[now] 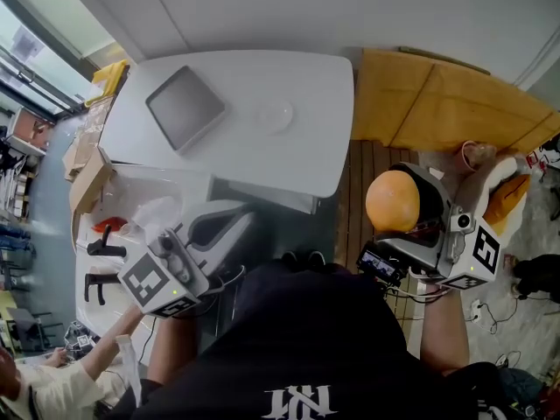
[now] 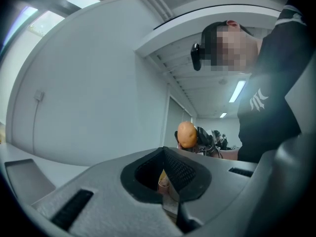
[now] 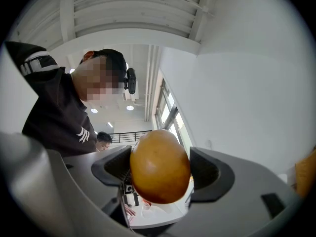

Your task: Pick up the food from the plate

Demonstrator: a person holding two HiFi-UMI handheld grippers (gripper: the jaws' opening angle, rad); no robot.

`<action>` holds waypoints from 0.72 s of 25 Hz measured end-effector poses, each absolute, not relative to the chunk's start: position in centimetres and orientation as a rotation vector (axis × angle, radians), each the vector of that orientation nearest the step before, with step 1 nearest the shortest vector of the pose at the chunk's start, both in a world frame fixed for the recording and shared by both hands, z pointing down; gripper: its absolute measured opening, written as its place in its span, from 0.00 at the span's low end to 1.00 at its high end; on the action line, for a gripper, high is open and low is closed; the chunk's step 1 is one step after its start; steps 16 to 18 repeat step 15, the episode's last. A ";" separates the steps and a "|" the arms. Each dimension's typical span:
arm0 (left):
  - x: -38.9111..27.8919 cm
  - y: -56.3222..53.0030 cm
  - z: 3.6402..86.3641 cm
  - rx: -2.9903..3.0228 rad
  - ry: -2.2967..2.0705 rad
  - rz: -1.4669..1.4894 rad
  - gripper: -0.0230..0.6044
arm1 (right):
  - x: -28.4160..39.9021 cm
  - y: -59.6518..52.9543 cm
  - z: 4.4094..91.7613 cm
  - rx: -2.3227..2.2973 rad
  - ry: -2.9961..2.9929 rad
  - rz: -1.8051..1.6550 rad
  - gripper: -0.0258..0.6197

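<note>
An orange-brown, egg-shaped piece of food (image 1: 394, 201) is raised off the table at my right side, with my right gripper (image 1: 409, 221) shut on it. In the right gripper view the food (image 3: 159, 167) fills the gap between the two dark pads and both press on its sides. My left gripper (image 1: 223, 230) hovers near the table's near edge with its jaws together and nothing in them; in its own view it (image 2: 165, 157) points upward and the held food (image 2: 186, 135) shows far off. A grey square plate (image 1: 185, 108) lies bare on the white table (image 1: 297, 77).
A faint clear round dish (image 1: 276, 115) lies mid-table. Orange-yellow fabric (image 1: 455, 103) covers something right of the table, with wooden floor (image 1: 363, 182) between. Cardboard (image 1: 87, 178) and black tools (image 1: 101, 248) crowd the left. Another person (image 1: 44, 383) sits at the lower left.
</note>
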State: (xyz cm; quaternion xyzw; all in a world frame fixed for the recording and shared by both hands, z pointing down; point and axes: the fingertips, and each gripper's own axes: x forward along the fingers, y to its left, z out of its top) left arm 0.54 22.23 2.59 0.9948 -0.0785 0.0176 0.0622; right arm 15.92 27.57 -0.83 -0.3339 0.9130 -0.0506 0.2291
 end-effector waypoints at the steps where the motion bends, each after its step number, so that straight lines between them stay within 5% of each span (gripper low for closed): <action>1: 0.4 22.4 2.4 3.002 -0.242 0.050 0.04 | 15.7 27.5 -0.8 -0.916 2.516 -0.140 0.61; 18: 0.9 24.2 2.1 3.038 -0.198 0.096 0.04 | 16.3 28.0 -0.5 -0.918 2.482 -0.163 0.61</action>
